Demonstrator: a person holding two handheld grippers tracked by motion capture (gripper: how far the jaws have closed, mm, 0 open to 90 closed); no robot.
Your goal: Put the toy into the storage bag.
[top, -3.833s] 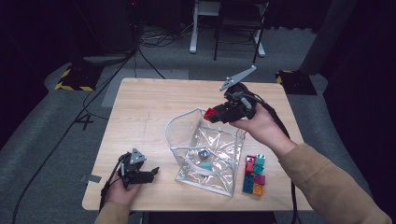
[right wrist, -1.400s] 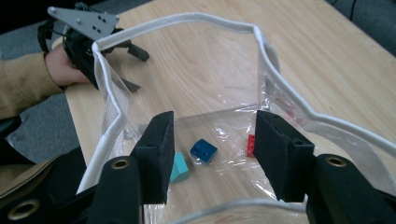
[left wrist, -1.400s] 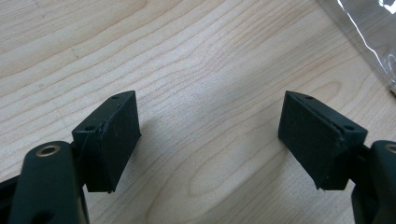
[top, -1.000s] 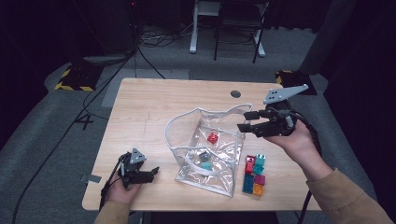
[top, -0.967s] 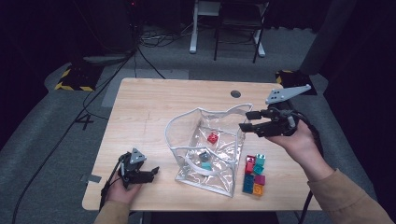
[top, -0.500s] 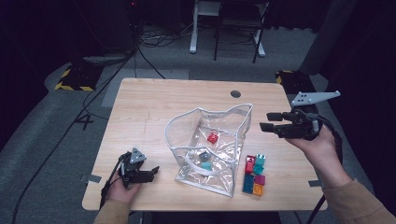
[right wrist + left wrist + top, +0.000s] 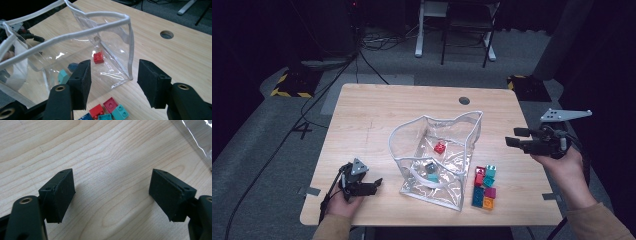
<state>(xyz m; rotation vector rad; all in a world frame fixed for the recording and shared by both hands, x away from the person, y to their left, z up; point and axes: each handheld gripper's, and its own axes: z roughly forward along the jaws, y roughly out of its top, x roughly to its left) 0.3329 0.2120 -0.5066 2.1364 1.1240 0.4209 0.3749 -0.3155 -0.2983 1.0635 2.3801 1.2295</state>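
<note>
A clear plastic bag [image 7: 437, 155] with a white sewn rim stood open in the middle of the high view, on a table [image 7: 377, 115] of pale wood with fine grain. The walls of the bag were soft and wrinkled, and they shone where the light fell on them. Inside it lay a red brick [image 7: 440, 147] near the back wall, and a grey brick [image 7: 430, 166] and a teal brick [image 7: 433, 177] closer to the front. Through the plastic their edges looked a little blurred.

Just beside the bag, at the lower right of the high view, was a small group of loose bricks [image 7: 484, 186] in red, teal, blue, magenta and orange, with round studs on top. In the right gripper view this group was cut off by the bottom edge.

The right gripper [image 7: 510, 138] was at the right edge of the table, pointing toward the bag. Its jaws had just been opening, and they stood apart with nothing between them.

The left gripper [image 7: 376, 184] was at the lower left of the high view, well apart from the bag. Its jaws were wide open over bare wood. In the left gripper view a corner of the bag showed at the upper right.

A round hole [image 7: 464, 100] was in the table at the far side.
</note>
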